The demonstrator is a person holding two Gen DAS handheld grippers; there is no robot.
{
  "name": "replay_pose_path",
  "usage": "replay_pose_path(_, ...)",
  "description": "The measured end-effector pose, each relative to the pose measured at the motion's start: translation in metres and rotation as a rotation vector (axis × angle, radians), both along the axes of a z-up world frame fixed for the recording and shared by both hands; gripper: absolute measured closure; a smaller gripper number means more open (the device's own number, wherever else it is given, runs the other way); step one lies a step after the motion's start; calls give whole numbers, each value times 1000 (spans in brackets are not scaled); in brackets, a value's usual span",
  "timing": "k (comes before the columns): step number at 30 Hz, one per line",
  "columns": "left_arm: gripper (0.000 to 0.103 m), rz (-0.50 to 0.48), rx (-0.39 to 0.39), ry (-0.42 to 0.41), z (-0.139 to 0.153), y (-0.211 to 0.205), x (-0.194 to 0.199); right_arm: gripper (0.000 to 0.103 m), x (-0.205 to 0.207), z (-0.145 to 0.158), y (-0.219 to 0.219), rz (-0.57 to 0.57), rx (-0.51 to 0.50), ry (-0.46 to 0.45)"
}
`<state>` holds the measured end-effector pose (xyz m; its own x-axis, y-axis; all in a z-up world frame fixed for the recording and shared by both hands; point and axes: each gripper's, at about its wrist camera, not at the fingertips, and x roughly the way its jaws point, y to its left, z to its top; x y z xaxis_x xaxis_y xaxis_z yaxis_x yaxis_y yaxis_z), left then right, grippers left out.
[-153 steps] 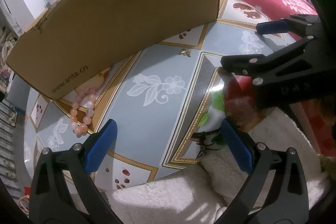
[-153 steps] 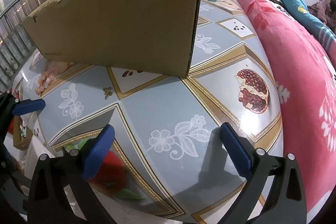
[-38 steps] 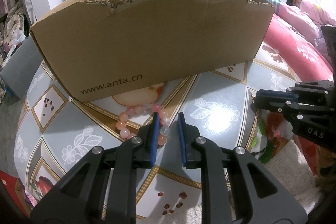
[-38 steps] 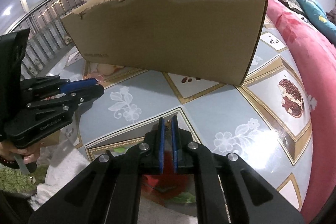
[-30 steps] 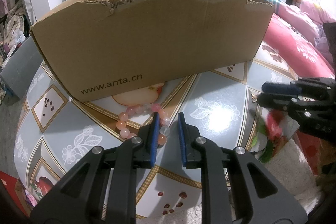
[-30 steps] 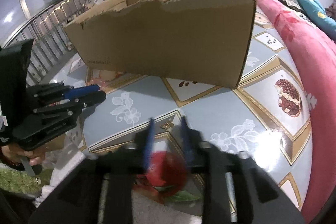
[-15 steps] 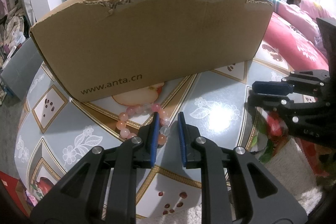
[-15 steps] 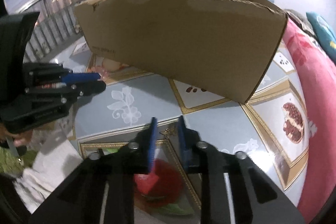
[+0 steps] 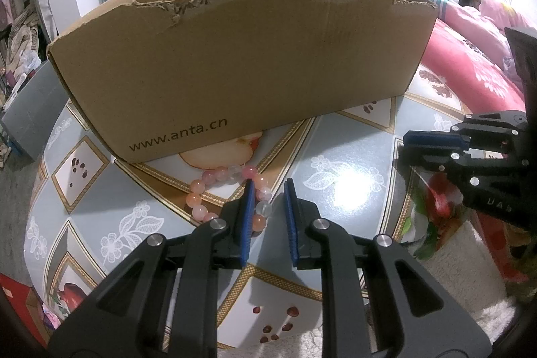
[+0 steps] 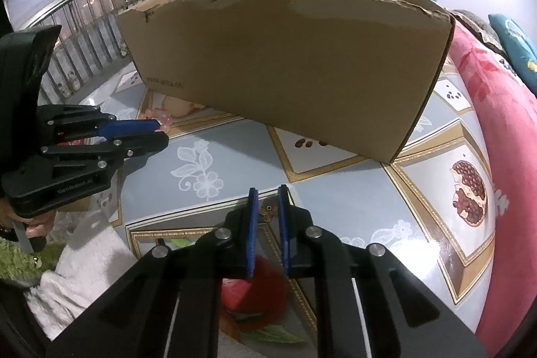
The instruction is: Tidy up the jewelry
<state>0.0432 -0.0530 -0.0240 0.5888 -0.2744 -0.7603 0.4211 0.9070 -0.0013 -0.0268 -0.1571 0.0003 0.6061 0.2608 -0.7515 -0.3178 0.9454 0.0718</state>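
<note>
**Left gripper (image 9: 268, 182) straddles the beads, right gripper (image 10: 266, 190) closes in on the charm**

Both tools are down in front of the cardboard box (image 9: 235, 56), pointing at its long printed wall, and neither is touching it. On the left, the blue pads stand a narrow slot apart. One side of the pink bead bracelet (image 9: 218, 173) runs straight up that slot. The bracelet lies on the patterned table (image 9: 352, 156) just in front of the box, below the web address printed on it, with its far beads almost at the foot of the wall. The left pad sits right against the beads. On the other side a thin strip of shadow shows between them and the right pad (so whether this is a real pinch or only a straddle, I cannot tell from here).

Over to the right-hand tool, further along the same wall towards the box's right corner and a little farther out from it. Its pads are drawn in close, with just a slim gap left. In that gap sits a small gold charm (image 10: 270, 212), flat on the table beside a gilt border line. It nearly fills the space between the pads, yet I cannot make out whether they are actually biting on it.

From the right wrist view the left tool shows side-on near the box's left end, with pink beads peeping out at its tips. A pink flowered blanket (image 10: 486, 89) lies past the box's right end.
</note>
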Motion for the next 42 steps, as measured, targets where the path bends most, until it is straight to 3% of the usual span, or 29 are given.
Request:
replay_pose_path(13,87,2,2,2,-1,0,1,91,-6,13,-7,-18,40,-32)
replay_pose_path(18,94,11,13,4,-2,1,2,91,-6,18,-7,-28,54,-44)
replay_pose_path(23,95,14,19,15,-2,5,4,91,-6,21,-7,-32,72,-55)
replay_pose_path(29,95,32,-1,-15,13,14,-1,91,-6,34,-6,-36,87,-90)
replay_pose_path(35,95,47,-105,-106,64,46,-8,91,1,64,-13,-30,148,-152)
replay_pose_path(42,95,-49,-309,-139,128,67,-10,91,33,115,-28,-3,216,-229)
